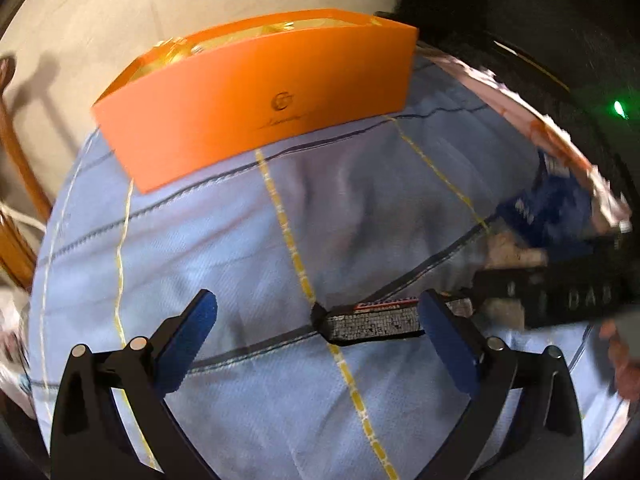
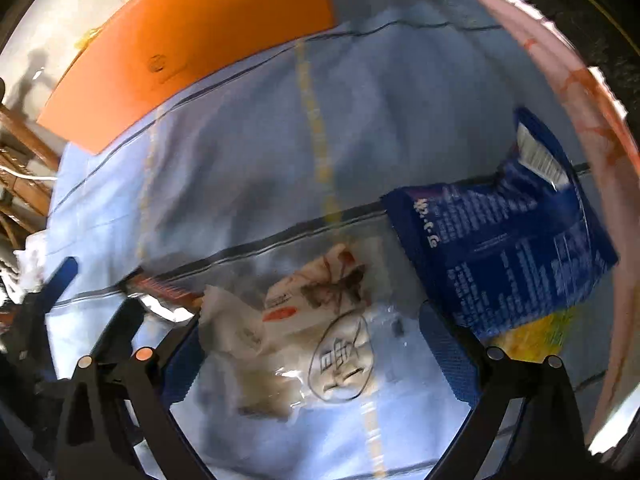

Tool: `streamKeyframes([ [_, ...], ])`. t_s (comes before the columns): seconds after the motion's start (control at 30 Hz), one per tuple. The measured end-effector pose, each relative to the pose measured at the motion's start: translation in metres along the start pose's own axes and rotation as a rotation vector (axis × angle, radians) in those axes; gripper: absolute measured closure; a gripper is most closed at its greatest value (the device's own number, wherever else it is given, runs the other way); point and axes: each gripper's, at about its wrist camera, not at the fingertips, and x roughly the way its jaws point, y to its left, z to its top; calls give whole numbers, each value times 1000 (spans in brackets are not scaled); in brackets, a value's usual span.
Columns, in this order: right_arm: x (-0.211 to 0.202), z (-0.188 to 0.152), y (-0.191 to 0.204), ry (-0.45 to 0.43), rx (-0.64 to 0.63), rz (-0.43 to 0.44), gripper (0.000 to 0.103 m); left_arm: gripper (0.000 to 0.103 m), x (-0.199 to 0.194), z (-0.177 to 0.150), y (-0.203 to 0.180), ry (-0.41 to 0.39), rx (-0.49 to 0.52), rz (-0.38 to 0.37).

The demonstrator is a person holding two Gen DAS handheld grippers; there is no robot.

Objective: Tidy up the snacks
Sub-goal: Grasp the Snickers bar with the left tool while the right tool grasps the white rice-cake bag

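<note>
- Between the left gripper's [image 1: 318,326] spread blue pads [image 1: 188,340] there's just bare cloth, so that claw is released and holding nothing. It hangs over a light blue tablecloth [image 1: 224,248] with yellow and dark stripes.
- Just past its right fingertip lies a flat dark snack bar [image 1: 372,320] with a speckled silver side and a red-striped top edge, flat on the cloth. It looks like it's touching the right pad but I can't tell for sure.
- Well ahead of the claw and a bit left stands an orange box [image 1: 256,100], open on top with something golden inside.
- Off to the right, blurry: a blue snack bag [image 1: 548,212] and the other gripper's black body.
- Right wrist view: the right gripper [image 2: 308,352] is spread wide too, nothing clamped. Right between its fingers sits a clear packet of pale snacks [image 2: 320,332] with a circled character printed on it, lying on the same cloth.
- Just past the right finger is the blue snack bag [image 2: 508,248], back side up, overlapping a yellow packet [image 2: 536,336].
- Far ahead-left is the orange box [image 2: 192,40]; the left gripper's blue pad [image 2: 64,272] pokes in at far left, with the snack bar's red edge [image 2: 168,288] near it.
</note>
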Motion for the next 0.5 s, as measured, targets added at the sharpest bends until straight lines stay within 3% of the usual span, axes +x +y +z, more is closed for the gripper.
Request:
streamKeyframes([
  [0.1,-2,6,-9,-40,-13,-91,4,4,-3,1,-12,-37,84,27],
  [0.23,10,6,-13,25,12,0,3,4,5,5,-36,-67,263,0],
  [0.33,14,1,0,7,-55,-67,3,4,9,-1,-48,-105,403,-30],
  [0.43,18,-5,9,2,-57,-81,3,4,13,4,-44,-93,404,-84],
  [0.5,17,-1,6,7,-22,-51,3,4,20,7,-34,-66,339,-156],
])
